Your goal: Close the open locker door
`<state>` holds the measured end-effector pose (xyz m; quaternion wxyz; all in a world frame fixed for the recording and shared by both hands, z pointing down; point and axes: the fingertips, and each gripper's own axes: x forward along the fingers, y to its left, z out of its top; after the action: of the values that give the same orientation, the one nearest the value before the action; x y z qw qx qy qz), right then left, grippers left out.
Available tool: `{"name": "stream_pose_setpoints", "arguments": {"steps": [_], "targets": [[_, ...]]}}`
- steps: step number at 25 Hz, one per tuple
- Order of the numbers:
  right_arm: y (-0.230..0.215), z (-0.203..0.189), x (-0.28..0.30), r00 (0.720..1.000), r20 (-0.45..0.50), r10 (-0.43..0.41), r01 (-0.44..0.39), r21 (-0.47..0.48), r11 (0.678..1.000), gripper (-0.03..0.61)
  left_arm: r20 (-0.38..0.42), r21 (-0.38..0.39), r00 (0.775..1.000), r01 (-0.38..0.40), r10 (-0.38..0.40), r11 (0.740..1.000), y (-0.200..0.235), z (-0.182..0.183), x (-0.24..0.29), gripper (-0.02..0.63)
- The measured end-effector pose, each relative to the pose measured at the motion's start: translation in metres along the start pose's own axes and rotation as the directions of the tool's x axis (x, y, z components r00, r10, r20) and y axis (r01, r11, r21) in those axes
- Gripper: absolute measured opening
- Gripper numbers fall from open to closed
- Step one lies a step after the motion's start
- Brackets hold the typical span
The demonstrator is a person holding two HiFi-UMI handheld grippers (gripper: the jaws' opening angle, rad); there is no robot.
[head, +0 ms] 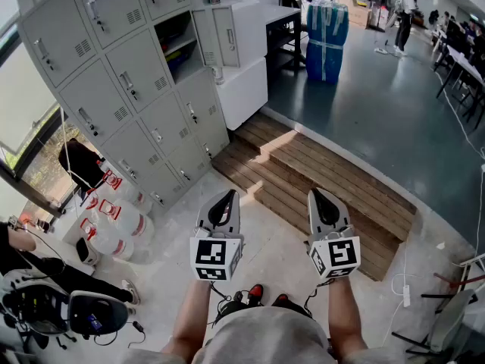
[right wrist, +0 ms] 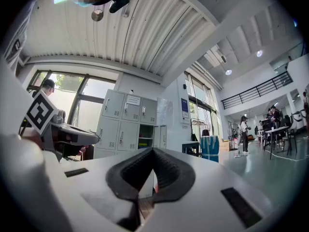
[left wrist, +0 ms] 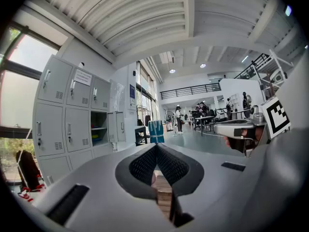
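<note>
Head view: both grippers hang low in front of me. The left gripper and the right gripper each have their fingers pressed together with nothing between them, and the two gripper views show the same.

The open locker door is well ahead of both sets of fingertips and off to their left. It stands swung out to the right of its dark open compartment in the grey locker bank. The wooden step lies just beyond the fingertips, between me and the lockers.

As I read it, this step is only the approach, so nothing is in reach yet. I would walk in past the step and keep the nearer fingers shut so they act as a blunt pusher. I would put them on the door's outer face close to its free edge, which looks to be the far side from the hinge. Then I would sweep it steadily leftward until it sits flush, and avoid jabbing at it.
</note>
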<state>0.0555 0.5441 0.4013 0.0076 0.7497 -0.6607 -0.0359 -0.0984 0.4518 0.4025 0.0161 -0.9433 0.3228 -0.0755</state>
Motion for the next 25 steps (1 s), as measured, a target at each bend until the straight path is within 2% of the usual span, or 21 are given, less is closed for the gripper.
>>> {"name": "stream_pose_setpoints", "arguments": {"steps": [17,25], "targets": [[-0.018,-0.013,-0.010,0.999,0.008,0.047,-0.047,0.014,0.999,0.017,-0.005,0.010,0.999,-0.037,0.037,0.999,-0.022,-0.007,0.006,0.021],[-0.024,-0.027,0.025,0.997,0.005,0.078,-0.079,0.016,0.997,0.017,0.002,0.002,0.997,-0.079,0.079,0.997,0.002,-0.011,0.036,0.021]]}}
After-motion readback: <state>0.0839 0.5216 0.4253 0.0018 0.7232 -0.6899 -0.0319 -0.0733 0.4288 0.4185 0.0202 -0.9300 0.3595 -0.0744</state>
